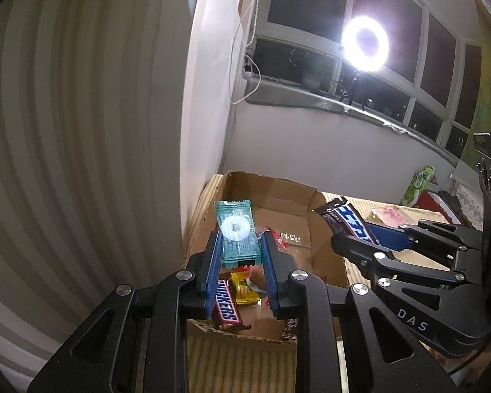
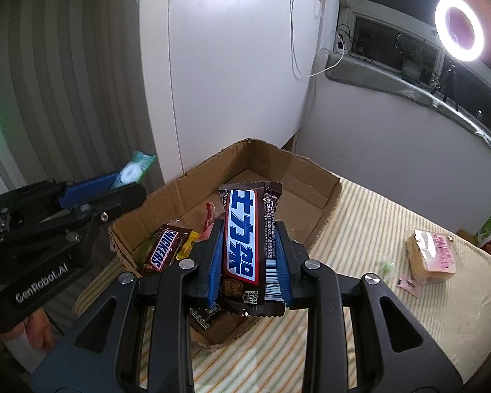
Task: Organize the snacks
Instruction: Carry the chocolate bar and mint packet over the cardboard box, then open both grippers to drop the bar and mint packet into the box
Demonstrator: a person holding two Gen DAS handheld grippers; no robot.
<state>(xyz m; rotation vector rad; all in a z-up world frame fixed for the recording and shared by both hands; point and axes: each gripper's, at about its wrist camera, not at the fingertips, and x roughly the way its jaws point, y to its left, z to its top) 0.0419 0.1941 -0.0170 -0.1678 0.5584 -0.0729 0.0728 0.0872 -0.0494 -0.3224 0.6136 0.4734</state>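
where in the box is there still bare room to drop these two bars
The far half of the cardboard box, toward its back wall and right wall, shows bare floor. The near left corner is crowded: a Snickers bar, a yellow packet and red wrappers. The striped cloth between the box and the pink-labelled cake is also free.

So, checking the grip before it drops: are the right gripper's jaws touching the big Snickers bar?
Touching. In the right wrist view both blue jaws of the right gripper press the sides of the big Snickers bar.

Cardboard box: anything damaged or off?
Yes. The cardboard box has a torn, ragged near rim, and its wall flaps splay outward. The snacks inside look intact: a Snickers bar and small wrapped sweets.
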